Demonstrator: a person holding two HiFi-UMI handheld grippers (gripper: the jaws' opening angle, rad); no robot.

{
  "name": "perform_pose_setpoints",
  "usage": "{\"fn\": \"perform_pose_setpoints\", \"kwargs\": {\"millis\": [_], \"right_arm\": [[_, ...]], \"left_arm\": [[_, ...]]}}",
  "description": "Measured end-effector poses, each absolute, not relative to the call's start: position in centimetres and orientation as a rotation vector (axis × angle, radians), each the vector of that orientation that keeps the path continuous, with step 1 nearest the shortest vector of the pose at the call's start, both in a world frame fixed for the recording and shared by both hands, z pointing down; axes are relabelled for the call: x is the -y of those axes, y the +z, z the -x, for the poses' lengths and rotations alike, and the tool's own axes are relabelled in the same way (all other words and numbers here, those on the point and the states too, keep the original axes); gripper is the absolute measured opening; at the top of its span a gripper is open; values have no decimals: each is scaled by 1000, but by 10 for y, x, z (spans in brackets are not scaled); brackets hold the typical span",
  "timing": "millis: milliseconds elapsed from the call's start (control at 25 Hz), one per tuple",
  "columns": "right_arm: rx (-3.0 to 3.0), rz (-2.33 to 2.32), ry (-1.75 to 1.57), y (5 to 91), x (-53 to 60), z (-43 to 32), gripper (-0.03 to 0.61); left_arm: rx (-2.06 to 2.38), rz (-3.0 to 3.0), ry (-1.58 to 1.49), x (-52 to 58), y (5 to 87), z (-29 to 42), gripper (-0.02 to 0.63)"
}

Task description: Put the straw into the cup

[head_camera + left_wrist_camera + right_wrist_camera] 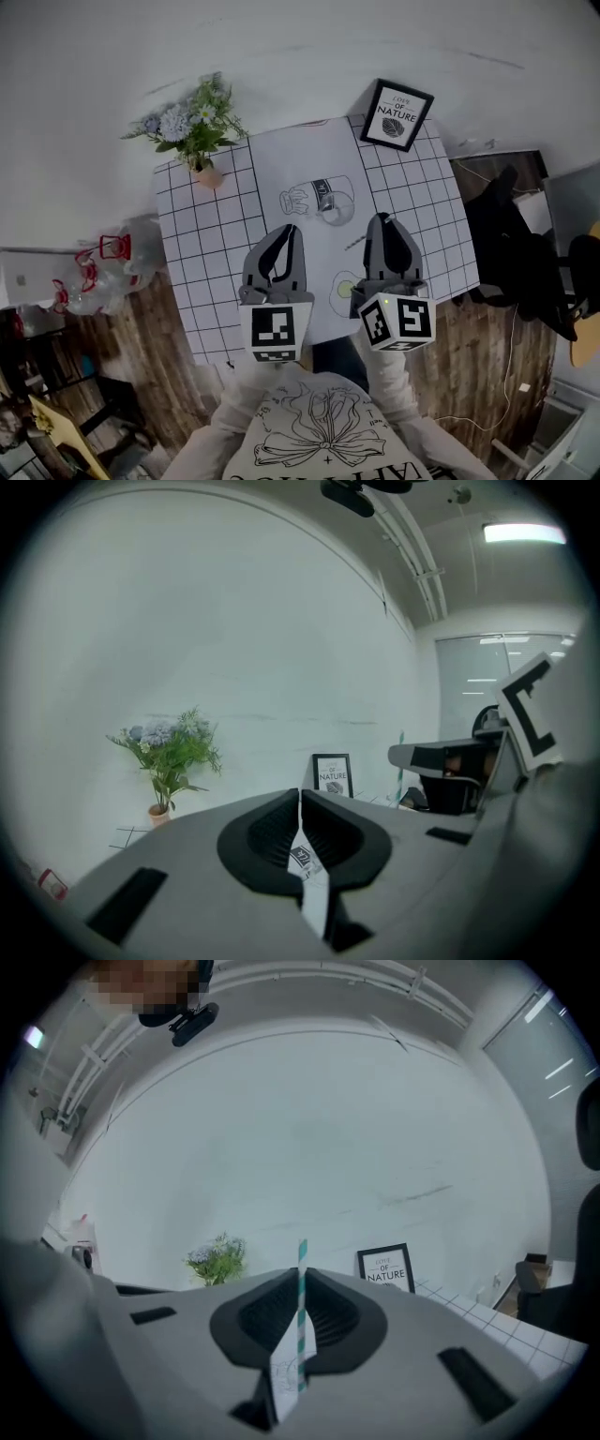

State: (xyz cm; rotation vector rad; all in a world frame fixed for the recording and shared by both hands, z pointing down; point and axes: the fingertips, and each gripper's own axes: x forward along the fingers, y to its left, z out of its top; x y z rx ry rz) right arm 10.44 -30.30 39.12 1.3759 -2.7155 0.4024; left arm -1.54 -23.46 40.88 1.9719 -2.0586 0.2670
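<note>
In the head view, the cup [328, 200] sat ahead and left of the right gripper [382, 221]. In the left gripper view, the left gripper [300, 797] was pressed together, empty. In the right gripper view, the jaws pinched the striped straw [301, 1307], its length pointing forward past the tips.

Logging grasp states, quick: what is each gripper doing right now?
Left gripper: closed, nothing held.
Right gripper: closed on the teal-and-white striped paper straw.
</note>
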Motion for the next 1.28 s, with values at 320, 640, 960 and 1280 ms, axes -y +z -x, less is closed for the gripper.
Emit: {"fn": "perform_pose_setpoints", "kwargs": {"millis": [320, 640, 960, 1280], "right_arm": [[2789, -1186, 432, 407, 339, -74, 21], [2798, -1073, 455, 435, 371, -53, 21], [2748, -966, 484, 476, 384, -38, 21], [2677, -904, 521, 516, 391, -30, 21]], "left_arm": [[2130, -1828, 294, 259, 432, 27, 11], [2144, -1714, 309, 277, 462, 39, 11], [2126, -1634, 331, 287, 492, 42, 11], [2081, -1606, 361, 292, 518, 39, 11]]}}
